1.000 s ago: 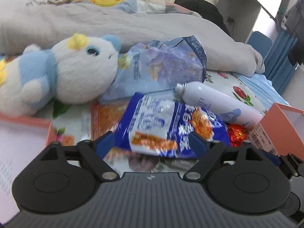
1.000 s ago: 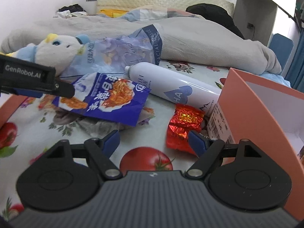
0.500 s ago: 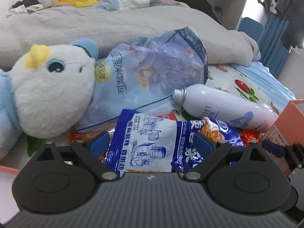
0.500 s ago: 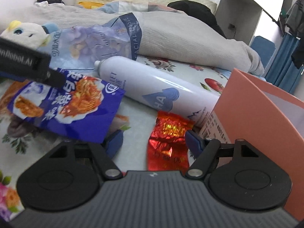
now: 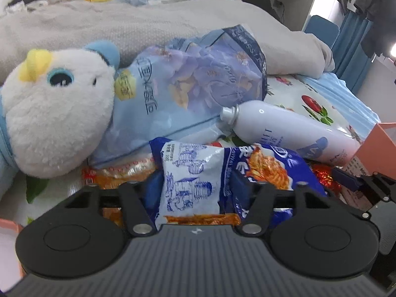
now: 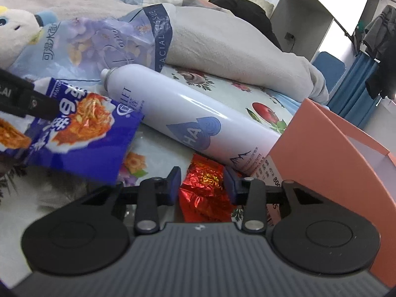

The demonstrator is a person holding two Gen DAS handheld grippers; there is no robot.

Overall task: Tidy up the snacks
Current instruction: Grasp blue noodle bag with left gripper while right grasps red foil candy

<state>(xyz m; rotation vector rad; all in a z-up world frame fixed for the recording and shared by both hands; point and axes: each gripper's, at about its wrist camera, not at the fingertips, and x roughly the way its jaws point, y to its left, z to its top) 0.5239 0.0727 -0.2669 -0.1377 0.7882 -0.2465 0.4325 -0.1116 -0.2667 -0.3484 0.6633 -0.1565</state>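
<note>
My left gripper point(image 5: 193, 185) is shut on a blue snack bag point(image 5: 198, 173) with white and orange print, pinching its near end. The bag also shows in the right wrist view point(image 6: 81, 133), lifted off the bedsheet, with the left gripper's black finger across it. My right gripper point(image 6: 201, 185) has narrowed its blue pads around a red foil snack packet point(image 6: 205, 188) lying on the sheet; whether the pads touch it is unclear. An orange snack packet point(image 5: 118, 175) lies under the blue bag.
A white spray can point(image 6: 188, 123) lies beside an open salmon-pink box point(image 6: 329, 168) on the right. A blue facial tissue pack point(image 5: 188, 91) and a white plush toy point(image 5: 57, 109) lie behind. A grey blanket point(image 5: 148, 29) covers the far bed.
My left gripper has closed on the blue snack bag. My right gripper has moved forward onto the red foil packet and its pads have narrowed around it.
</note>
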